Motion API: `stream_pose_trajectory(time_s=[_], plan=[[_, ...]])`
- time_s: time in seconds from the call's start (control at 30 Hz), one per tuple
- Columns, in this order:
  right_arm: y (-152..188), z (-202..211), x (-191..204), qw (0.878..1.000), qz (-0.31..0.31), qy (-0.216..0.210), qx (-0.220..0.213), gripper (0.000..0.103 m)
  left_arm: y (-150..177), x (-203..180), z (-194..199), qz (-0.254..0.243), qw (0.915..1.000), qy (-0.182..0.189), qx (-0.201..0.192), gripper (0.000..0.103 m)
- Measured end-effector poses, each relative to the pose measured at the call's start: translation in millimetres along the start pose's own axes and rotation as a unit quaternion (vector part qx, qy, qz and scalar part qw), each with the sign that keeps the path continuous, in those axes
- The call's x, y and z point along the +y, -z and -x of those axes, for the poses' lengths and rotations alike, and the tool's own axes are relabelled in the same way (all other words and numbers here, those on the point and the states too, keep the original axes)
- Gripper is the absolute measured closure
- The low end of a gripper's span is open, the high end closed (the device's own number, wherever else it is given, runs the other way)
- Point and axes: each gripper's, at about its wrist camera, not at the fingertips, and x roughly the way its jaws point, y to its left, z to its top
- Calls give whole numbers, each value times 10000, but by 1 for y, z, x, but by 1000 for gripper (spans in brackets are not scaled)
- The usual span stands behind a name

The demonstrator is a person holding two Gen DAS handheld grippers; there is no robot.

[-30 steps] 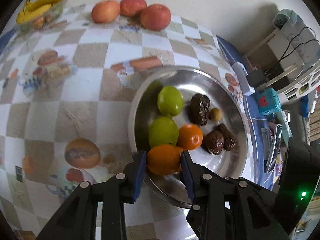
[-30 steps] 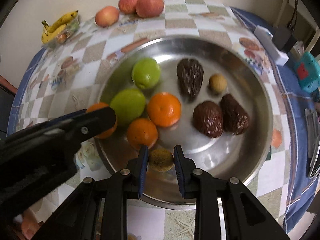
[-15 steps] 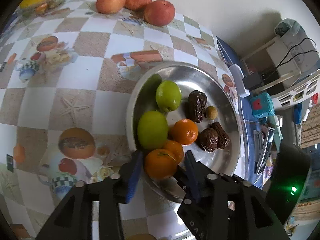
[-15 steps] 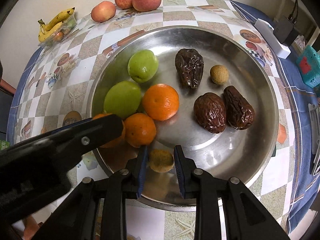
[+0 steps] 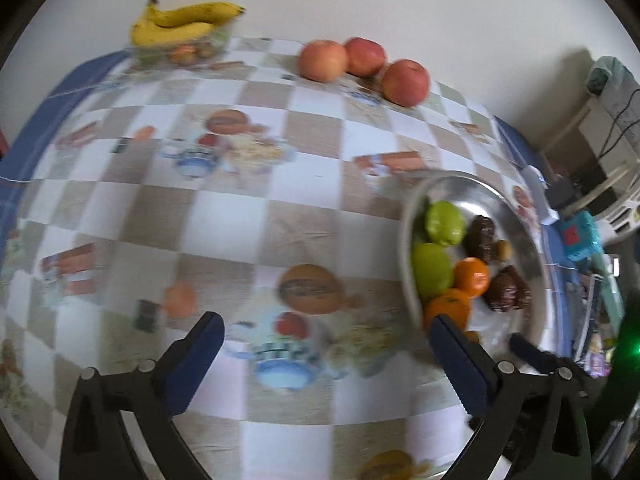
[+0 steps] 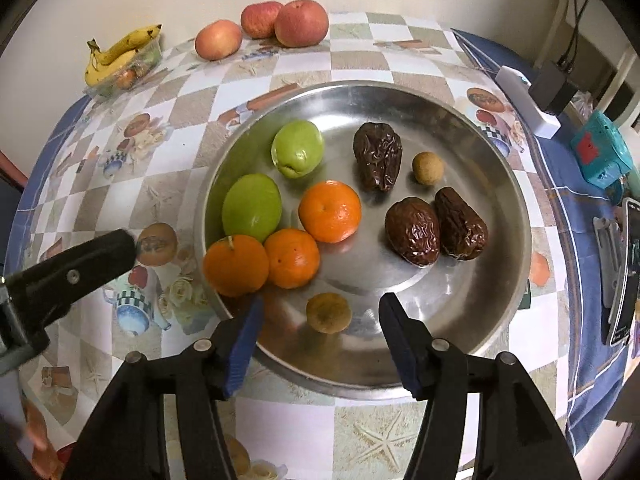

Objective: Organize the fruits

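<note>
Blue-padded hand-held grippers (image 6: 318,322) opening, empty.

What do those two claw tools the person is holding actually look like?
Both look alike. The right gripper has two black angular plastic fingers with round silver bolts at the joints and flat blue pads on the inner faces. The left gripper matches. No sleeve shows.

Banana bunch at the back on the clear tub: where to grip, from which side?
Grip the banana bunch across its mid-body, from above. It lies on its side atop the clear tub, curved bodies exposed, stem toward the table edge. The stem is thin and looks a poorer hold.
</note>
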Motion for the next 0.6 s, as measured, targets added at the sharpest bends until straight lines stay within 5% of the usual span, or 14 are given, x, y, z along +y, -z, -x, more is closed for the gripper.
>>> stream_pose_trajectory(time_s=[0.1, 0.6], plan=[[4, 8, 3, 9999, 8, 17, -152, 16, 5, 9, 3, -153, 9992, -375, -47, 0], [5, 28, 1, 9971, -263, 230, -673, 9, 13, 19, 21, -467, 9942, -920, -313, 0]])
